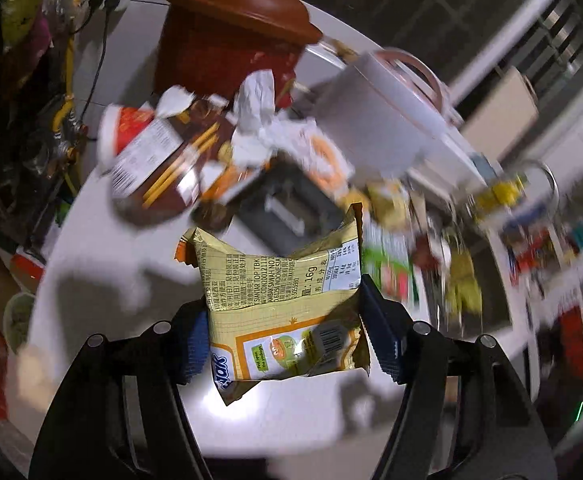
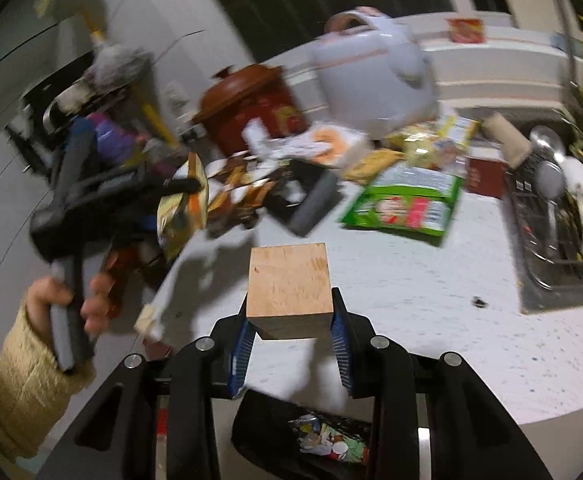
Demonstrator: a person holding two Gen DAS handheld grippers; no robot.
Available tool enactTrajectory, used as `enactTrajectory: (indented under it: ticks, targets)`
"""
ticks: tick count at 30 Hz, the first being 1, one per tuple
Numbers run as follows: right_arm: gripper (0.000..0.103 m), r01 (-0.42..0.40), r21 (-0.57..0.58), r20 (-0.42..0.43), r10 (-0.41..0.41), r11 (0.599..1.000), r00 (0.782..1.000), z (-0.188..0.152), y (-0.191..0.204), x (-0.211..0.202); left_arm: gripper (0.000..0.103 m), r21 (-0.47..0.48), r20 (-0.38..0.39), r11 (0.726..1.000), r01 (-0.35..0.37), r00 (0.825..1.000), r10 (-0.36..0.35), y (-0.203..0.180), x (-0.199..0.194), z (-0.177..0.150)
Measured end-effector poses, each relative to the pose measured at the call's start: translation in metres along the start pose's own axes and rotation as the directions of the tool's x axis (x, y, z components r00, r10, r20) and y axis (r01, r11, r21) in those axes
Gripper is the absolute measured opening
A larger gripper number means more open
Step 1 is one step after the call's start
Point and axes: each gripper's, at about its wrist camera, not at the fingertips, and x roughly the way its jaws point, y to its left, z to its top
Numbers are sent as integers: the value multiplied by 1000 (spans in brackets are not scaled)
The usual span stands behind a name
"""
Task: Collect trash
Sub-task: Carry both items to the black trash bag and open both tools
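Pinched across its middle in our left gripper (image 1: 283,336), the snack wrapper (image 1: 279,280) seems light and crinkly, while our right gripper (image 2: 291,340) clamps a stiff wooden block (image 2: 289,290).

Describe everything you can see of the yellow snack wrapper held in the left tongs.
The snack wrapper is a small crinkled packet, pale yellow with orange trim and shiny like foil or plastic. Its back faces the left camera: printed text, a nutrition table, a barcode, "16g". It is clamped between the blue pads of the left tongs, raised above the white counter and touching nothing else. The right camera shows it held edge-on, away from the litter pile.
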Motion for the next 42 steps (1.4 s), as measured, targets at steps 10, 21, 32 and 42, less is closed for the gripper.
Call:
enactTrajectory:
  ticks: [10, 21, 32, 42]
  targets:
    - [35, -181, -176, -331, 115, 968, 937, -67, 83, 51, 64, 20, -290, 990, -137, 947, 136, 81, -26, -160]
    - [35, -76, -155, -615, -35, 985, 788, -212, 63, 184, 65, -51, -577, 969, -241, 799, 168, 189, 120, -299]
    - [68, 132, -194, -631, -226, 972, 742, -256, 26, 249, 83, -21, -700, 921, -390, 663, 264, 246, 179, -318]
    - [82, -24, -122, -370, -23, 992, 929, -123, 73, 113, 88, -11, -615, 964, -266, 762, 203, 193, 85, -282]
